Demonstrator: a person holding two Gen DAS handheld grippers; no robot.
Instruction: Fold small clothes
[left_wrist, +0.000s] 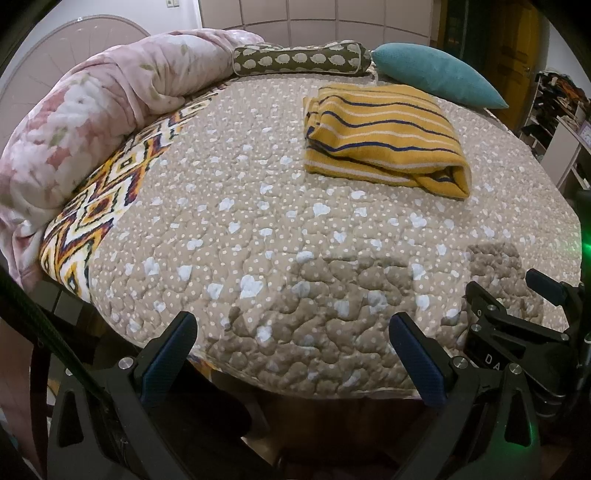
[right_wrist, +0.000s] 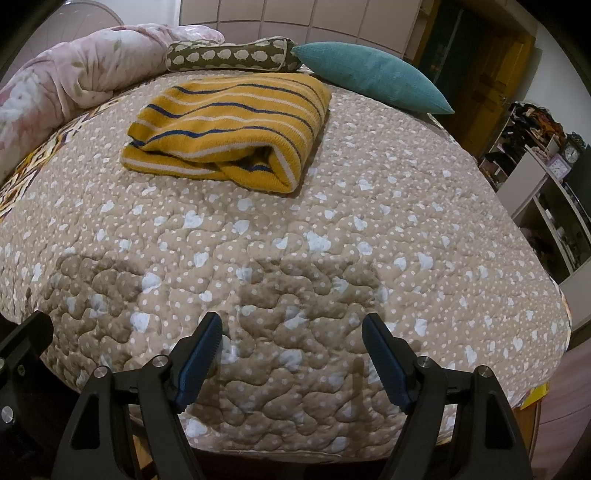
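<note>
A mustard-yellow garment with navy and white stripes (left_wrist: 380, 136) lies folded into a thick bundle on the far half of the bed; it also shows in the right wrist view (right_wrist: 229, 129). My left gripper (left_wrist: 293, 326) is open and empty, low over the near edge of the bed, well short of the garment. My right gripper (right_wrist: 291, 326) is open and empty too, over the near edge, to the right of the left one; its body shows in the left wrist view (left_wrist: 517, 314).
The bed carries a tan quilt with white dots and pale hearts (left_wrist: 258, 221). A rolled pink floral duvet (left_wrist: 92, 110), a brown sheep-print bolster (left_wrist: 303, 59) and a teal pillow (left_wrist: 439, 74) line its far and left sides. Shelves (right_wrist: 546, 192) stand at right.
</note>
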